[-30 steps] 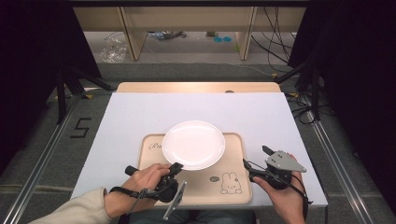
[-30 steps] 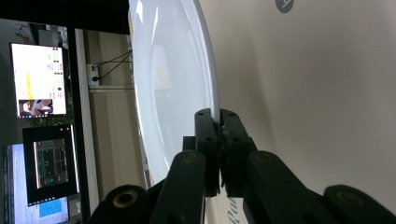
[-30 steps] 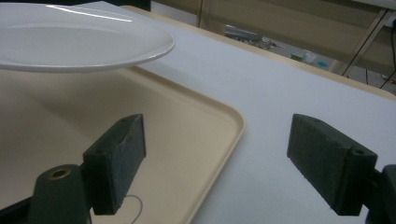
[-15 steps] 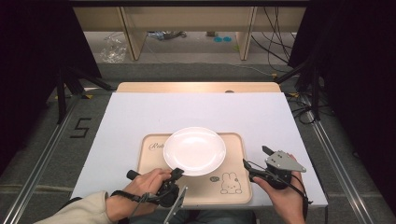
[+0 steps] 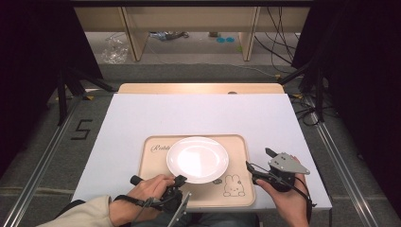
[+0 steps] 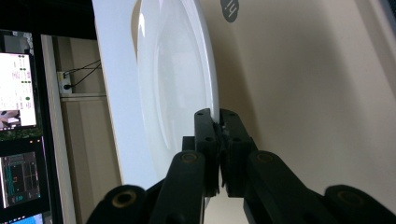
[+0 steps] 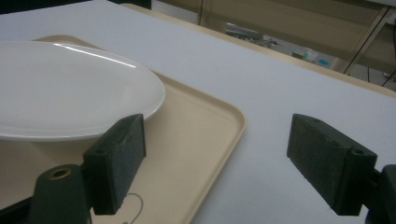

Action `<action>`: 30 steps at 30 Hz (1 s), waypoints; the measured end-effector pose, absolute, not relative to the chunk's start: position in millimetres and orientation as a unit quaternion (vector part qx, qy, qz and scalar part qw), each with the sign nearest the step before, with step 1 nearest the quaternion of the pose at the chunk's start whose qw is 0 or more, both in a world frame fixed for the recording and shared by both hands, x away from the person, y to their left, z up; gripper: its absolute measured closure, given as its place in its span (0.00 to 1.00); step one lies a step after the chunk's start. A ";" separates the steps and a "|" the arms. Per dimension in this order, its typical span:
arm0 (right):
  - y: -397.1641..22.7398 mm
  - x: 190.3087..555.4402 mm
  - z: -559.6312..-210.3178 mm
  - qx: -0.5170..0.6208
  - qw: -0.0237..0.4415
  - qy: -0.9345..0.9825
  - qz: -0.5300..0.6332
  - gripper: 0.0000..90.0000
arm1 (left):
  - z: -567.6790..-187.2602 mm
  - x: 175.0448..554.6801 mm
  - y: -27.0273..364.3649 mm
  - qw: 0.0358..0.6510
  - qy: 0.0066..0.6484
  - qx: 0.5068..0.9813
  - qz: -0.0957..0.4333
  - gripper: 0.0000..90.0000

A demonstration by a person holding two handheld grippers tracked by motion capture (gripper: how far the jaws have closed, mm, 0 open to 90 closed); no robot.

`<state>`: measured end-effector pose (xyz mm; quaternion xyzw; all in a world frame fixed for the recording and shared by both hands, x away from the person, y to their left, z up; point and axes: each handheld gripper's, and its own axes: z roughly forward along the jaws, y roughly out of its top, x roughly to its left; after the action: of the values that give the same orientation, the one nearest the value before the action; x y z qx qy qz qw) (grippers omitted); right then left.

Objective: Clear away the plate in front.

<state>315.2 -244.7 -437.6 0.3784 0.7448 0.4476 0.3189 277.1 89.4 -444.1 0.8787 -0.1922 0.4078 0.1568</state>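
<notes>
Left gripper (image 6: 218, 122) is clamped tight on the near rim of the plate (image 5: 197, 159), which sits over the tray (image 5: 239, 143) on the table (image 5: 142, 118), its far side looking raised off it. Right gripper (image 7: 217, 163) waits with jaws wide apart and nothing between them, at the tray's right edge. This looks like the carrying step; next, I'd say, comes a steady, level move so the plate doesn't slip from that one-sided pinch.
</notes>
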 end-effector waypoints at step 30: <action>-243.9 314.6 -438.1 0.383 0.307 0.749 0.446 0.23 | -453.1 284.3 91.1 0.182 -0.169 0.908 0.338 0.95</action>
<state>314.6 -243.9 -438.1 0.3826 0.7488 0.4457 0.3070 284.3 91.1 -453.1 0.9078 -0.1694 0.3376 0.1824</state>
